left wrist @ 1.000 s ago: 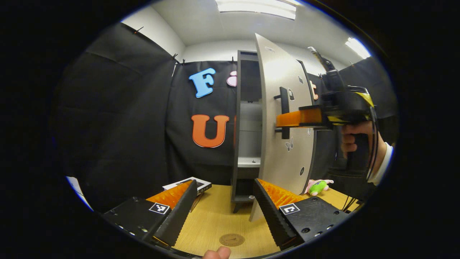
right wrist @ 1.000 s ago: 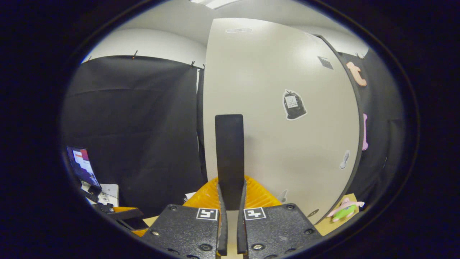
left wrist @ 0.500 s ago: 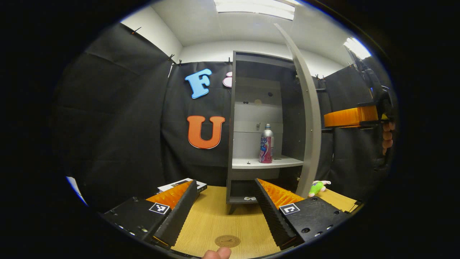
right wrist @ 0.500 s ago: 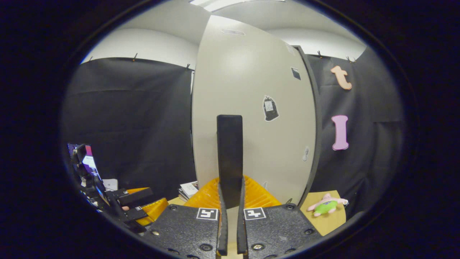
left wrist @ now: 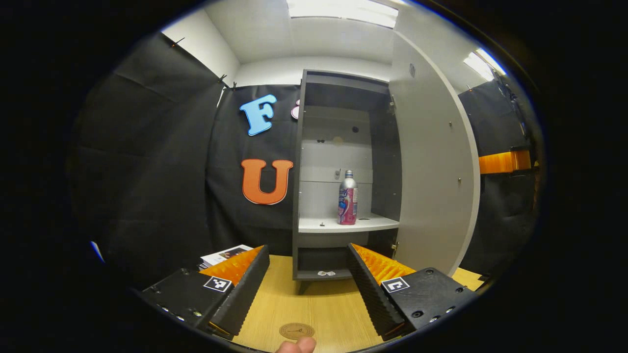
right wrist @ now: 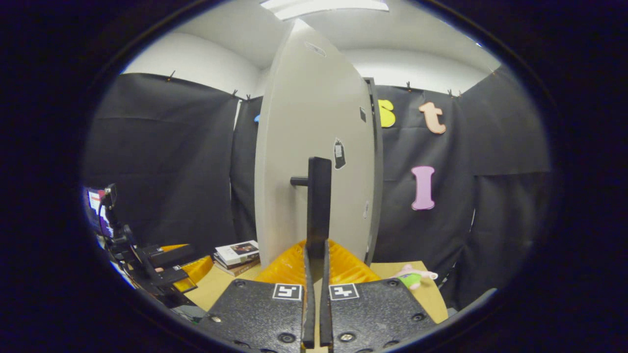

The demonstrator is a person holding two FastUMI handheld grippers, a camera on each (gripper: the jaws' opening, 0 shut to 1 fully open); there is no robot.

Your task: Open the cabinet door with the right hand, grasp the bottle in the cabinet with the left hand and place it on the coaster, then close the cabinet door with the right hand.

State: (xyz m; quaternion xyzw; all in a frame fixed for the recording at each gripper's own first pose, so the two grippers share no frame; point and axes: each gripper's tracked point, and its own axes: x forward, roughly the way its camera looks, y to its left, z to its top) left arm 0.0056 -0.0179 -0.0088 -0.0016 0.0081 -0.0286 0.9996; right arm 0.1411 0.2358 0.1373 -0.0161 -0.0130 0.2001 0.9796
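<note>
The dark cabinet (left wrist: 343, 171) stands open on the wooden table. A silver bottle with a pink label (left wrist: 347, 197) is upright on its white shelf (left wrist: 343, 224). The pale door (left wrist: 431, 171) is swung wide to the right. My left gripper (left wrist: 306, 289) is open, low over the table and well short of the cabinet. A round brown coaster (left wrist: 297, 331) lies between its fingers near the front edge. In the right gripper view my right gripper (right wrist: 316, 260) is shut on the black door handle (right wrist: 319, 206) of the door (right wrist: 314, 147), which is seen nearly edge-on.
A stack of books (left wrist: 225, 255) (right wrist: 236, 254) lies on the table (left wrist: 319, 304) left of the cabinet. A pink and green plush toy (right wrist: 412, 278) lies on the table behind the door. A person's fingertip (left wrist: 294, 345) shows at the bottom edge.
The door has swung from half open to wide open, carried by my right gripper on the handle. The bottle and shelf came into sight. My left gripper stays open.
</note>
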